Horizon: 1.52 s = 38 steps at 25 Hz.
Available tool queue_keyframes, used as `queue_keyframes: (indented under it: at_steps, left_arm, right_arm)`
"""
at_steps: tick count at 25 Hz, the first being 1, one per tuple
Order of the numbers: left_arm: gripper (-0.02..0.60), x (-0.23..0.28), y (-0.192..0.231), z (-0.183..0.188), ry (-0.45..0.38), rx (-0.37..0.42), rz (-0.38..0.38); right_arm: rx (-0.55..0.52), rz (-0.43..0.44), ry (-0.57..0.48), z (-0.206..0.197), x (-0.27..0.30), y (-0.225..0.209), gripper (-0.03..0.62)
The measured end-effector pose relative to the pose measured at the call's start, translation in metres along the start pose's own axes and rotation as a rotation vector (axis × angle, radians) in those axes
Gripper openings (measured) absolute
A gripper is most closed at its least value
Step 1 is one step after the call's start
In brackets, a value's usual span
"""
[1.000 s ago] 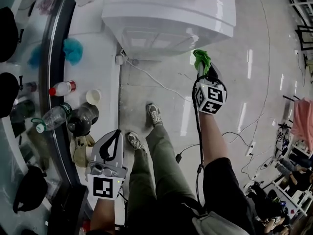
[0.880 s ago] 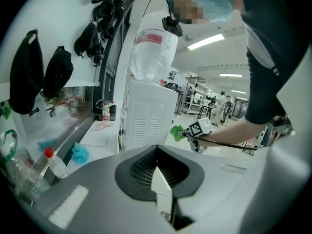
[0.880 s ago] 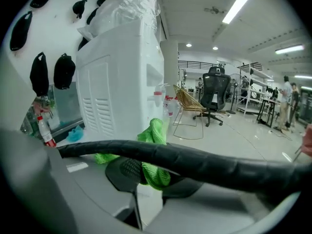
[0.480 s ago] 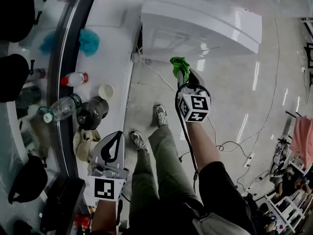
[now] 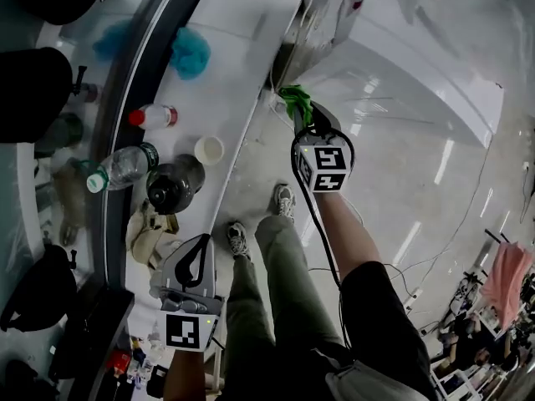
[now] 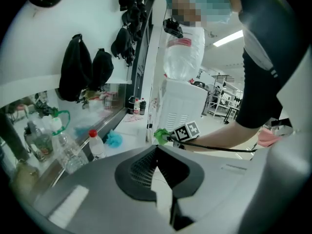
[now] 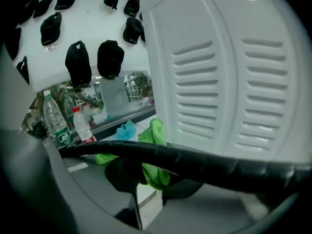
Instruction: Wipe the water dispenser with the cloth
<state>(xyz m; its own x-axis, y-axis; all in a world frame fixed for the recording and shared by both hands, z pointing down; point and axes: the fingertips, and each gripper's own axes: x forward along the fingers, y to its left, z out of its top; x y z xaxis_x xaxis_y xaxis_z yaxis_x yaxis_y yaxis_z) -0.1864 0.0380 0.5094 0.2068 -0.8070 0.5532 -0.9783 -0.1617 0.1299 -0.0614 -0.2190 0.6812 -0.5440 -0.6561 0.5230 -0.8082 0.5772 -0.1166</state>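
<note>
The white water dispenser (image 5: 410, 65) stands at the upper right of the head view; its vented panel (image 7: 229, 82) fills the right gripper view. My right gripper (image 5: 299, 114) is shut on a green cloth (image 5: 295, 101), held close to the dispenser's lower corner by the white ledge. The cloth (image 7: 155, 130) bunches between the jaws, a short way from the panel. My left gripper (image 5: 196, 257) hangs low at the left, shut on nothing; in its own view the left gripper (image 6: 156, 147) looks toward the dispenser (image 6: 183, 106) and the cloth (image 6: 161, 135).
The white ledge (image 5: 226, 73) holds a red-capped bottle (image 5: 153, 116), a clear bottle (image 5: 124, 167), a dark jar (image 5: 173, 184), a cup (image 5: 209, 149) and a blue cloth (image 5: 191, 52). Black bags (image 5: 33, 90) hang on the wall. A cable (image 7: 204, 162) crosses the right gripper's jaws.
My right gripper has carried the cloth left and in toward the dispenser's corner near the ledge. The head view has swung, so the dispenser now sits at the right. My left gripper has stayed low.
</note>
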Motion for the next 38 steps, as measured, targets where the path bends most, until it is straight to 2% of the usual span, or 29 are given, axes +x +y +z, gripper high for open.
queue_keyframes:
  at_steps: [4, 10, 18, 25, 32, 38]
  left_arm:
    - [0.002, 0.0, 0.005, -0.001, 0.007, -0.003, 0.023]
    - [0.002, 0.013, -0.005, 0.006, -0.012, 0.013, -0.008]
    - [0.002, 0.038, -0.045, 0.018, -0.02, 0.074, -0.126]
    - [0.002, 0.039, -0.072, 0.024, -0.021, 0.108, -0.175]
    - [0.002, 0.035, -0.09, 0.035, -0.035, 0.139, -0.212]
    - [0.002, 0.027, -0.112, 0.048, -0.045, 0.156, -0.253]
  right_arm:
    - [-0.032, 0.013, 0.008, 0.002, 0.017, 0.002, 0.091]
    - [-0.029, -0.068, 0.026, -0.006, -0.002, -0.039, 0.091]
    - [0.045, -0.267, 0.045, -0.034, -0.073, -0.132, 0.091]
    - [0.138, -0.442, 0.065, -0.059, -0.134, -0.195, 0.091]
    - [0.178, -0.47, 0.06, -0.059, -0.17, -0.199, 0.091]
    - [0.269, -0.433, -0.014, -0.04, -0.21, -0.159, 0.091]
